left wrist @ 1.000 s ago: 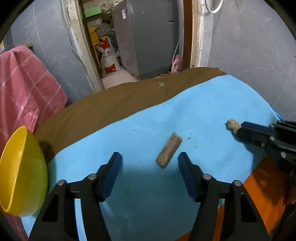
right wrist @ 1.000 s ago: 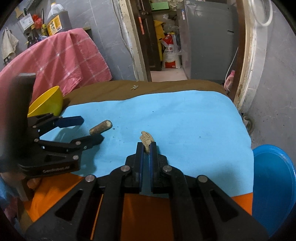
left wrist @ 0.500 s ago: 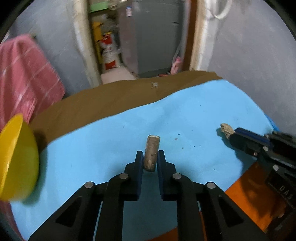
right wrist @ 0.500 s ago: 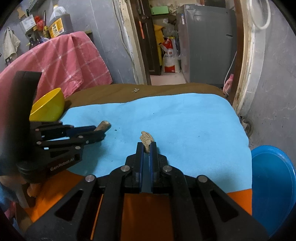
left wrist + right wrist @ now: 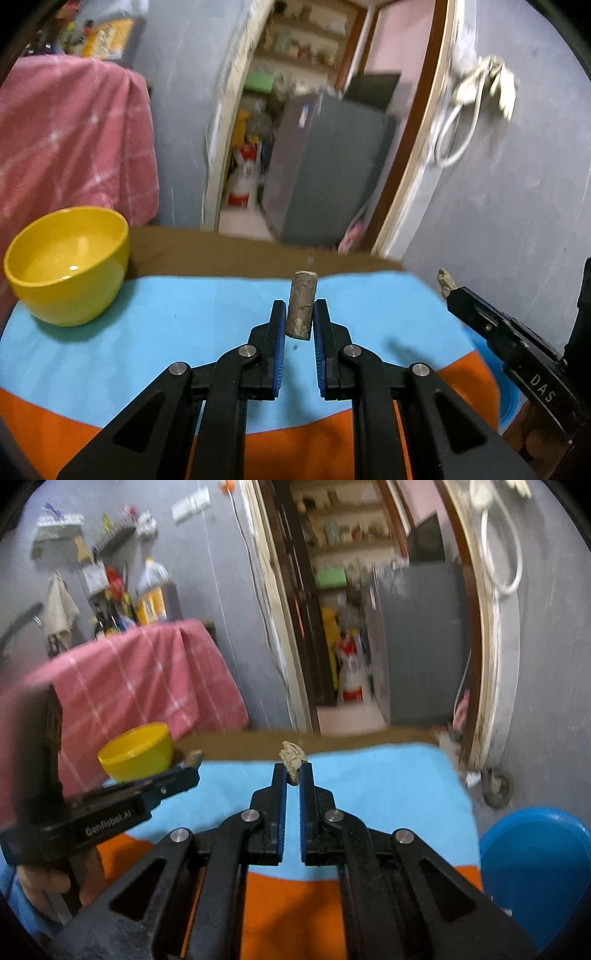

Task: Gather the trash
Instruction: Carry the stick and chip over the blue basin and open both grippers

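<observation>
My left gripper is shut on a brown cork-like stub, held upright above the light blue cloth. My right gripper is shut on a small crumpled beige scrap, also lifted off the cloth. In the left wrist view the right gripper reaches in from the right with the scrap at its tip. In the right wrist view the left gripper comes in from the left, with the stub's end showing past its tip. A yellow bowl stands at the cloth's far left.
A blue tub sits low beside the table on the right. A pink checked towel hangs behind the bowl. An orange cloth covers the near edge and brown fabric the far edge. A doorway with a grey cabinet lies beyond.
The left gripper closed on the stub, lifted it and rolled level. The right gripper rose with the scrap. Both views now tilt up toward the wall and doorway.
</observation>
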